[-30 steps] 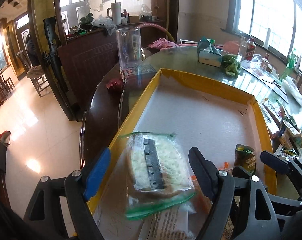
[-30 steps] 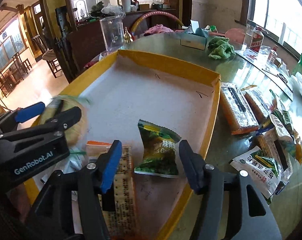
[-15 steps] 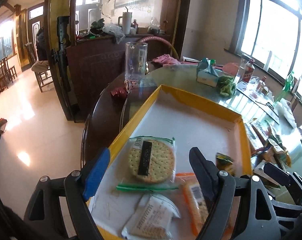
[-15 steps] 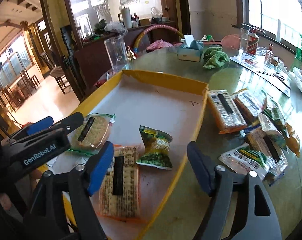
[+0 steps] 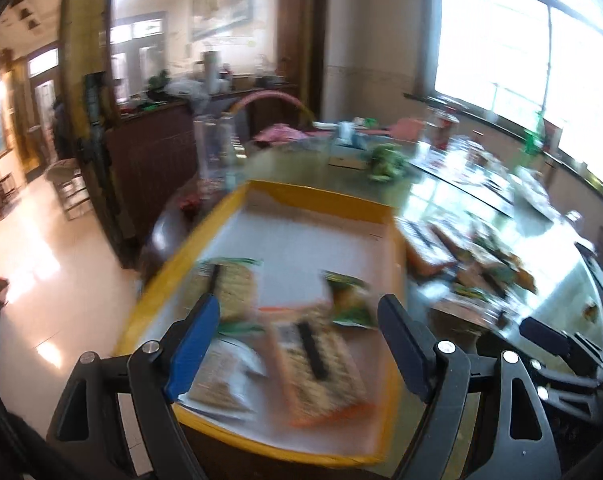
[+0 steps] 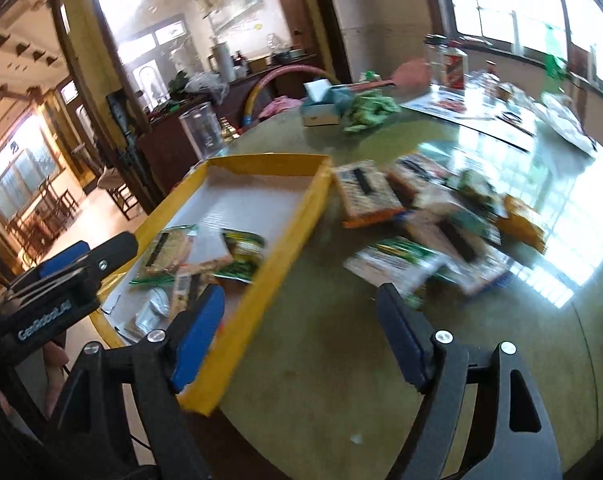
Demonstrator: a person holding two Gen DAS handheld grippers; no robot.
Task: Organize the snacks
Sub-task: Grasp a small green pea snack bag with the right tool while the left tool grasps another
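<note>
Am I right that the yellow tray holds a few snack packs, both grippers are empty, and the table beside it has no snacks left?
Not quite. The tray and empty grippers are right, but the right wrist view shows a pile of snacks on the table.

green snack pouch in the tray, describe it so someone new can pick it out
Start at the yellow-rimmed tray on the round glass-topped table. Four packets lie bunched at its near end; the green pouch is the one nearest the tray's right wall, beside the round cracker pack. It is the only small, crinkled, mostly green and yellow bag there; its neighbours are pale cracker packs.
</note>
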